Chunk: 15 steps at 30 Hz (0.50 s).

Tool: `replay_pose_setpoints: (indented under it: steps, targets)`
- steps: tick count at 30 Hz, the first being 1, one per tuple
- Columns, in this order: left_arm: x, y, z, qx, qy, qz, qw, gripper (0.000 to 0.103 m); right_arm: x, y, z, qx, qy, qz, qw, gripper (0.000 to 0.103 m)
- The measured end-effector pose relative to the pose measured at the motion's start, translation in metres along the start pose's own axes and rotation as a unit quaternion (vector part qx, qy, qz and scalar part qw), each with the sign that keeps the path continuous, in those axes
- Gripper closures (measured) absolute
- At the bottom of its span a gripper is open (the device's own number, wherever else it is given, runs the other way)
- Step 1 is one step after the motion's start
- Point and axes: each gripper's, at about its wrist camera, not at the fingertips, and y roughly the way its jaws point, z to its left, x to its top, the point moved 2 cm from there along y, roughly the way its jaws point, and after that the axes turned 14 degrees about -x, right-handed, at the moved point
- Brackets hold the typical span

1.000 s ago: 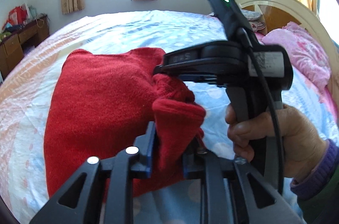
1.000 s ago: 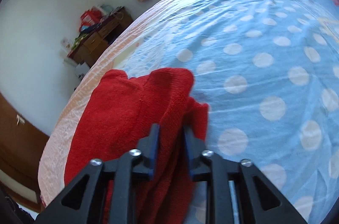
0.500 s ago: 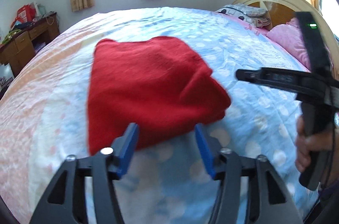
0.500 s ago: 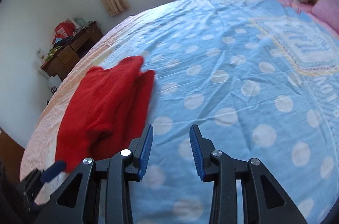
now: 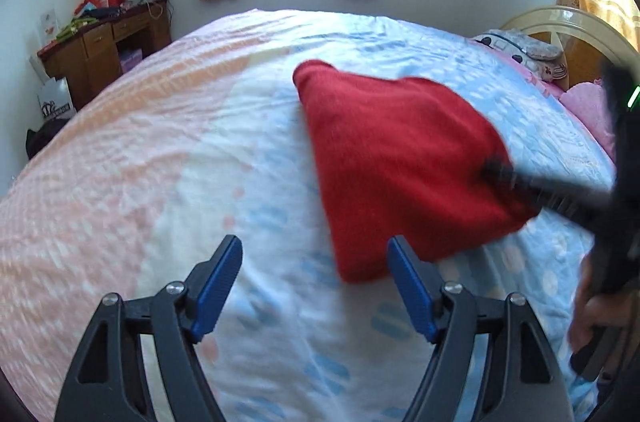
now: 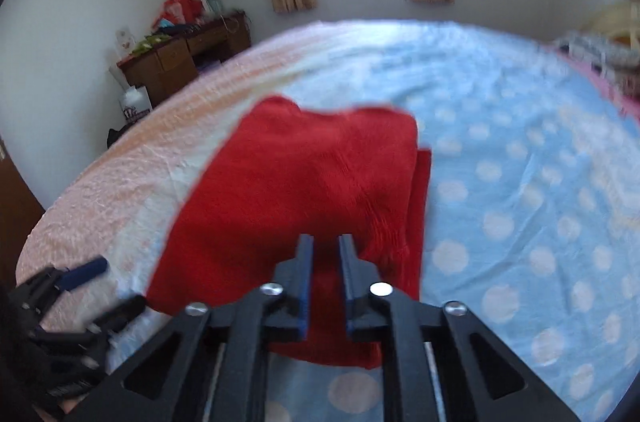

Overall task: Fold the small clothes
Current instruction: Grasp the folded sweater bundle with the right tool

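The right tool is nearest. Its blue pads have just been closing, and now they sit almost together at the near edge of the soft red knitted garment. Red cloth shows in the thin gap, but I cannot tell if it is pinched.

The left tool has just been opening. It is released and spread wide with nothing in it. It sits over the bed sheet with blue dots, and the near corner of the garment lies just beyond its right pad.

The garment looks light, floppy and fuzzy, not slippery. It should bend easily and will sag if lifted by one spot. I think the best places to grab are the near corners or a folded edge.

It is bright red, thick, and lies flat in layers in the middle of the bed.
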Motion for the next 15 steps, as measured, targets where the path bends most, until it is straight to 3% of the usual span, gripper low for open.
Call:
replay_pose_setpoints:
  steps: [1, 4, 8, 11, 12, 13, 15]
  targets:
    - [0.004, 0.002, 0.000, -0.002, 0.000, -0.001, 1.0000, 0.026, -0.010, 0.008, -0.011, 0.037, 0.035, 0.012, 0.999, 0.099]
    - [0.015, 0.013, 0.001, -0.013, -0.010, -0.001, 0.9999, 0.026, -0.020, 0.006, -0.028, 0.083, 0.082, 0.022, 0.993, 0.101]
    - [0.026, 0.027, 0.005, -0.025, -0.017, 0.006, 0.9995, 0.026, -0.022, -0.006, -0.030, 0.086, 0.063, 0.034, 0.994, 0.100]
    - [0.042, 0.036, 0.006, -0.031, -0.021, 0.003, 0.9993, 0.026, -0.006, -0.027, -0.030, 0.077, 0.049, -0.006, 0.996, 0.097]
    - [0.050, 0.040, 0.006, -0.037, -0.025, 0.001, 0.9990, 0.026, 0.001, -0.032, -0.032, 0.073, 0.051, -0.022, 0.996, 0.086]
    - [0.056, 0.044, 0.005, -0.041, -0.027, 0.001, 0.9988, 0.026, 0.009, -0.036, -0.034, 0.067, 0.056, -0.037, 0.995, 0.052]
    - [0.069, 0.057, 0.005, -0.048, -0.028, 0.008, 0.9984, 0.026, 0.023, -0.035, -0.039, 0.055, 0.070, -0.059, 0.994, 0.012]
